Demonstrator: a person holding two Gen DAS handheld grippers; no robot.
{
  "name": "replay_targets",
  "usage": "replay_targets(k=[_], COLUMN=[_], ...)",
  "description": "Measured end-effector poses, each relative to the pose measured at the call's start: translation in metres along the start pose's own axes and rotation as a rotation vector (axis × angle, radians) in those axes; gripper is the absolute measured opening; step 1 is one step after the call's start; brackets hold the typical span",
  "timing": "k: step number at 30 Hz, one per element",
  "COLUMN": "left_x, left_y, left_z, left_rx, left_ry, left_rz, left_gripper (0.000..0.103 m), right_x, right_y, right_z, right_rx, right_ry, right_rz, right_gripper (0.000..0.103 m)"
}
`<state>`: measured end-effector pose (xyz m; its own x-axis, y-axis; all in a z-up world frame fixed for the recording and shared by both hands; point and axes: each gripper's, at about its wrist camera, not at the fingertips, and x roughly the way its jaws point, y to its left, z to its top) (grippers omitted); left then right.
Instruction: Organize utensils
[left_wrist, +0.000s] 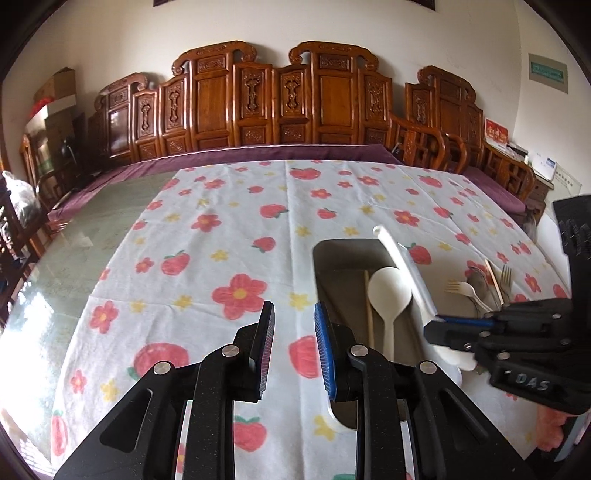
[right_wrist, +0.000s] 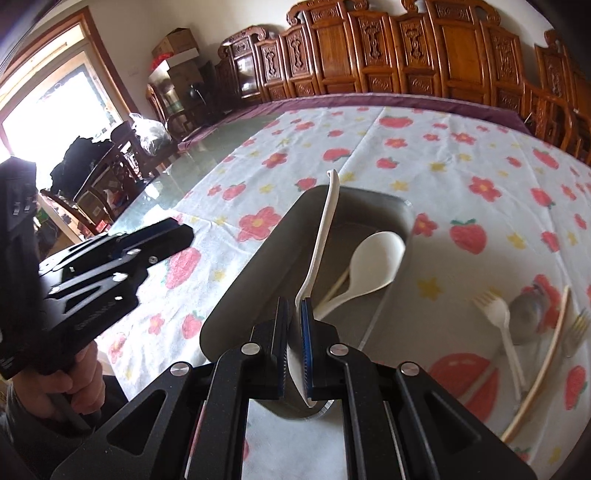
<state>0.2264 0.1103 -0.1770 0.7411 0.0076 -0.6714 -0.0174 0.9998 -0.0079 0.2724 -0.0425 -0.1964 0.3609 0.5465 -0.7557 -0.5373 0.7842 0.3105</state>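
A clear rectangular tray lies on the flowered tablecloth; it also shows in the left wrist view. Inside it lie a white rice spoon and a pale chopstick. My right gripper is shut on a second white spoon, held by its bowl end with the handle pointing up over the tray. My left gripper is open and empty above the cloth, left of the tray. It shows in the right wrist view too.
Right of the tray lie a white plastic fork, a metal spoon, a metal fork and a pale chopstick. The glass table extends left beyond the cloth. Carved wooden chairs line the far side.
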Motion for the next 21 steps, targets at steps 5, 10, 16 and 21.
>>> replay_targets(k=[5, 10, 16, 21], left_x=[0.002, 0.002, 0.003, -0.001], left_y=[0.01, 0.011, -0.003, -0.025], left_z=[0.0, -0.001, -0.003, -0.003], left_rx=[-0.035, -0.039, -0.021, 0.016], left_ry=[0.008, 0.008, 0.013, -0.004], left_rz=[-0.003, -0.005, -0.029, -0.056], left_gripper=[0.021, 0.021, 0.021, 0.021], right_x=[0.021, 0.026, 0.007, -0.025], right_y=[-0.001, -0.001, -0.008, -0.017], right_z=[-0.001, -0.003, -0.005, -0.001], right_rx=[0.018, -0.005, -0.025, -0.026], right_ry=[0.037, 0.037, -0.002, -0.048], right_rz=[0.003, 0.005, -0.025, -0.019], right_gripper=[0.01, 0.012, 0.012, 0.012])
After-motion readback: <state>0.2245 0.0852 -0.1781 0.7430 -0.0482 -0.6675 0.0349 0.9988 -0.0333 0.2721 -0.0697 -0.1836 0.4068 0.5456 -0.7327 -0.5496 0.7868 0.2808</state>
